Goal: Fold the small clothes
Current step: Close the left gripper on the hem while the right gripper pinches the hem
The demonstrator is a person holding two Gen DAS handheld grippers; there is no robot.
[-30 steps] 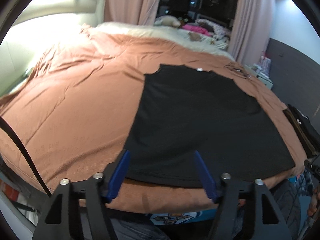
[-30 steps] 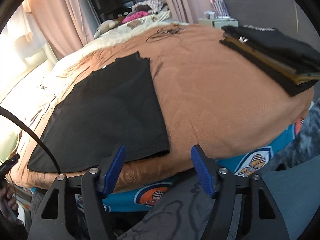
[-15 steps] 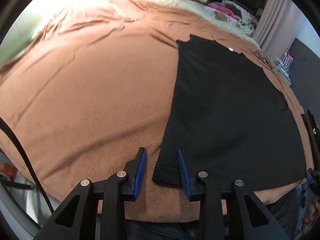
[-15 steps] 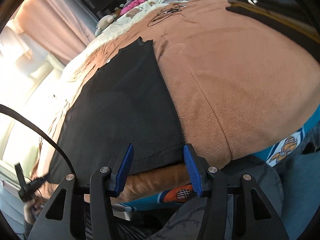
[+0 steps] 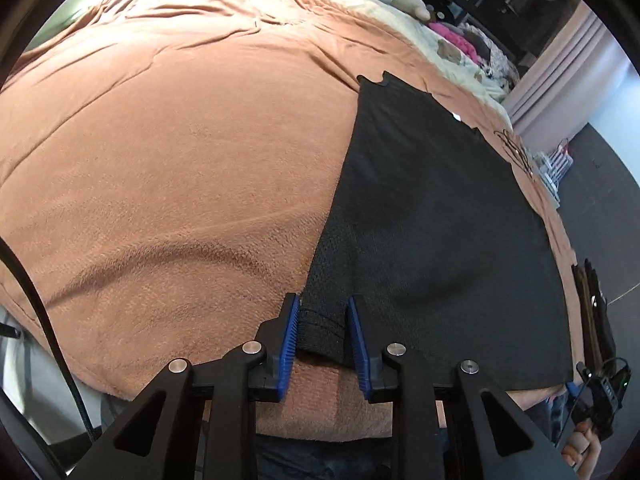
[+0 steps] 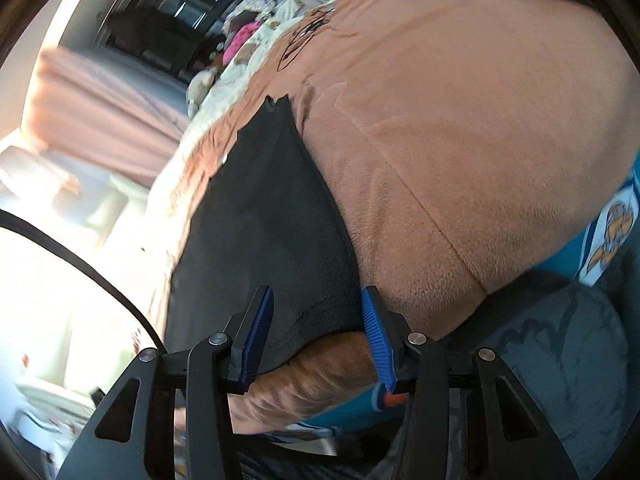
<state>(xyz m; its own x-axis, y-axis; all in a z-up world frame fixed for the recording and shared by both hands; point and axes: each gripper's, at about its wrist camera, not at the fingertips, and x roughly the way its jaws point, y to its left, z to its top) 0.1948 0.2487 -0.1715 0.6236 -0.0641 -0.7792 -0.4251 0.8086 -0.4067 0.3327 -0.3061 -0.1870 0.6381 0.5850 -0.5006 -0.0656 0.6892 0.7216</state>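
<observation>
Both claws just came down & narrowed on the black garment point(image 5: 432, 216) lying flat on the bed point(image 5: 160, 160): your left claw point(image 5: 320, 336) pinches its near-left hem corner, right claw point(image 6: 318, 332) straddles the other, not yet pinching, so fold can start soon.

Matt black mesh-knit garment point(image 5: 432, 216) (coarse weave), fuzzy brown fleece blanket point(image 5: 180, 168), ribbed blue plastic pads point(image 5: 289, 340)

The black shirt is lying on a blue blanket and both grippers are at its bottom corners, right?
Not quite: the blanket is orange-brown, not blue, as the left wrist view shows. The rest holds: the black shirt lies on it, with the left gripper at one bottom corner and the right gripper at the other, each with its jaws just closing around the hem.
</observation>
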